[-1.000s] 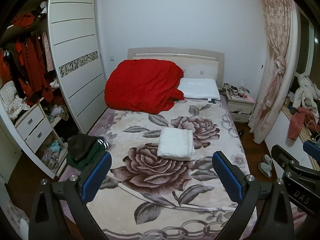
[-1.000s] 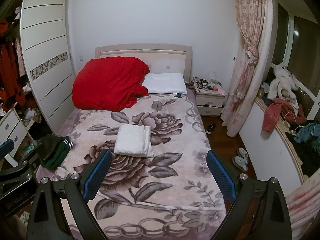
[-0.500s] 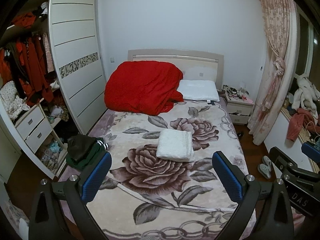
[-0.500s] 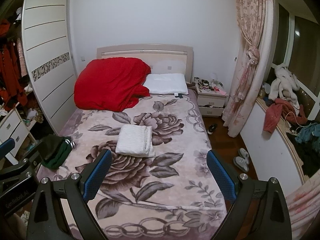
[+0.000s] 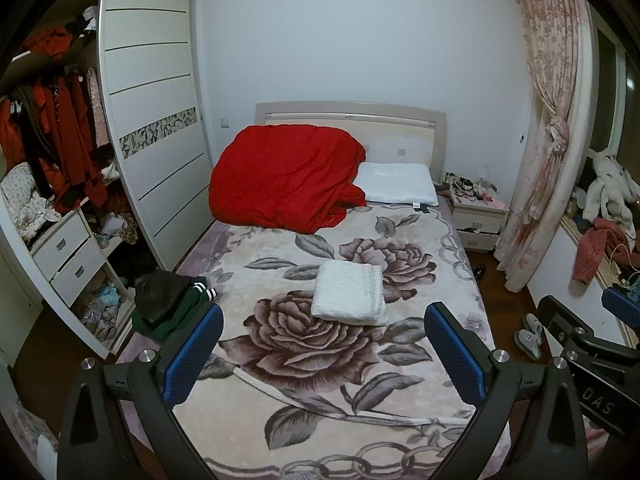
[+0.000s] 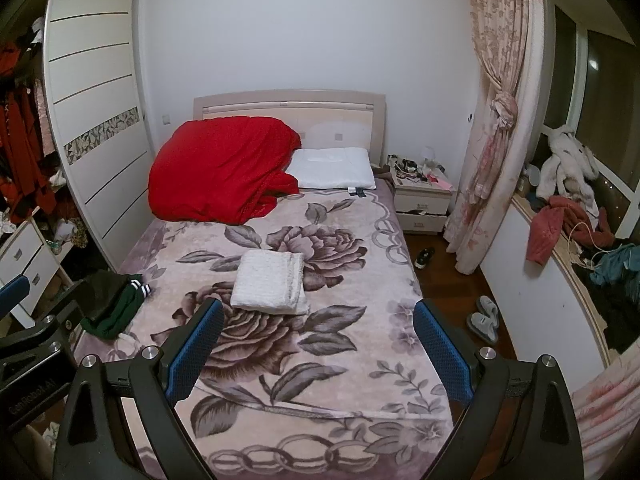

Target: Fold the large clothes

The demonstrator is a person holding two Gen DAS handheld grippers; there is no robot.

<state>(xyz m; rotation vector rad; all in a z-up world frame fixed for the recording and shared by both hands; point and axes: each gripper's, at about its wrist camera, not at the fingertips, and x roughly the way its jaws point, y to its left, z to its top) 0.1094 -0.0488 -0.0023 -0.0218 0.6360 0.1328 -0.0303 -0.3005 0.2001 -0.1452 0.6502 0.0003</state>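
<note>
Both cameras have drawn back slightly, so the bed (image 5: 280,420) sits a little lower in frame than before. At frame bottom, the left gripper (image 5: 324,350) and right gripper (image 6: 316,344) hold their blue-padded fingers spread wide, gripping nothing. Mid-frame lies the folded white garment (image 5: 349,298), flat on the floral blanket, with dark clothes (image 5: 168,304) heaped at the bed's left edge.

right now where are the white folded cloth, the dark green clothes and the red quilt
white cloth (image 5: 348,294), left wrist view, middle of its top face
green clothes (image 5: 168,306), left wrist view, middle of the pile at the bed's left edge
red quilt (image 6: 220,172), right wrist view, middle of the heap
</note>
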